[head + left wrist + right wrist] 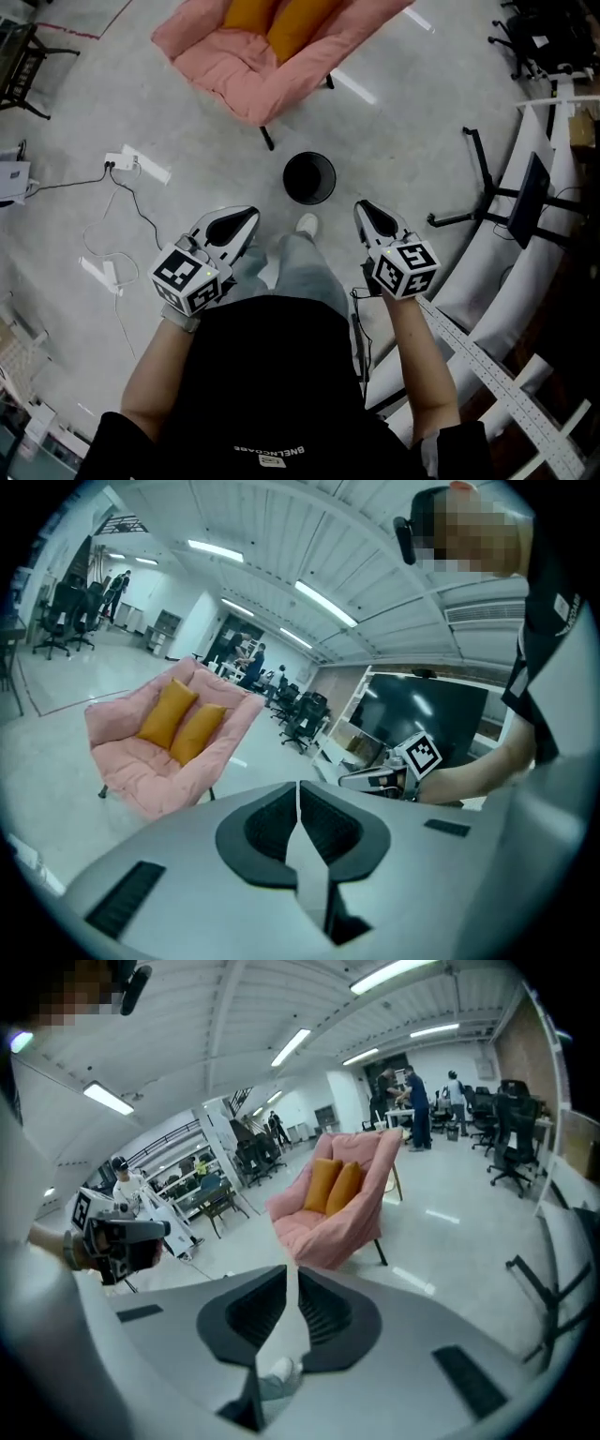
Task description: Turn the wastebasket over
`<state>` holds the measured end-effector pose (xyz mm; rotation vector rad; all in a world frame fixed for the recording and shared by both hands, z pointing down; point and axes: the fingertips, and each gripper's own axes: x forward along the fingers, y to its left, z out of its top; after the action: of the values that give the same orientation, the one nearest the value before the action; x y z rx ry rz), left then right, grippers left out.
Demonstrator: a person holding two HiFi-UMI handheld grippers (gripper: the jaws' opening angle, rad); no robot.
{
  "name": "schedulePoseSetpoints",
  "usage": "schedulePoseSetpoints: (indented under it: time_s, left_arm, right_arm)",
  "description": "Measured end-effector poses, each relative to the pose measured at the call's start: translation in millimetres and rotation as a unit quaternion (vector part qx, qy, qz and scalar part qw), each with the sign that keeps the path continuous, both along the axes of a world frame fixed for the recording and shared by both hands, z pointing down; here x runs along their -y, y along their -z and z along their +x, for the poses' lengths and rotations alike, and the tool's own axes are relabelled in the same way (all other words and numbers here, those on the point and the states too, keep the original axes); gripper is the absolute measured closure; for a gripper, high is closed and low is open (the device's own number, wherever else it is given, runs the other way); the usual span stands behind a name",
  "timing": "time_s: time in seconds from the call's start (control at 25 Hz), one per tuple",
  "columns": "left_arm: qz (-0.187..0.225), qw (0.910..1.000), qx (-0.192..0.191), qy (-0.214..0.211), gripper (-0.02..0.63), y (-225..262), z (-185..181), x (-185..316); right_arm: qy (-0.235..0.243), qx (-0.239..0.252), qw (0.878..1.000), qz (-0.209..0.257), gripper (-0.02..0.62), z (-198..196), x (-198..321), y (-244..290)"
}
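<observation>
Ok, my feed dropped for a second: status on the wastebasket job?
Left gripper shut, empty; right gripper shut, empty. Wastebasket upright on the floor, untouched, both grippers short of it. Person's shoe just before it; pink chair beyond, apart.

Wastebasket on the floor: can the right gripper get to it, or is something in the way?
Probably yes. The wastebasket stands upright on bare floor ahead of the right gripper, nothing between them.

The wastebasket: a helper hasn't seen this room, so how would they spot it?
Start at the pink armchair with orange cushions at the top of the head view. On the grey floor just in front of it, ahead of the person's white shoe, stands the wastebasket. It is the only round, black, open-topped thing there.
</observation>
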<state>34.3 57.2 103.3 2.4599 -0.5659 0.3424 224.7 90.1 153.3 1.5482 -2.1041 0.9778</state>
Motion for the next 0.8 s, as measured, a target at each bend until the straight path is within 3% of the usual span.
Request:
schedulePoseSetpoints:
  time_s: [0.24,0.48,0.8]
  left_arm:
    - [-0.028,0.9968,0.035,0.066,0.591,-52,3,24]
    - [-0.071,0.9893,0.075,0.103,0.591,-132,-1,22]
    - [-0.14,0.9749,0.083,0.152,0.591,-250,-8,0]
  right_arm:
    - [0.05,0.015,0.994,-0.092,0.511,33,30,-114]
    - [0.106,-0.024,0.978,-0.176,0.453,53,52,-255]
    - [0.139,-0.063,0.958,-0.242,0.439,73,78,-423]
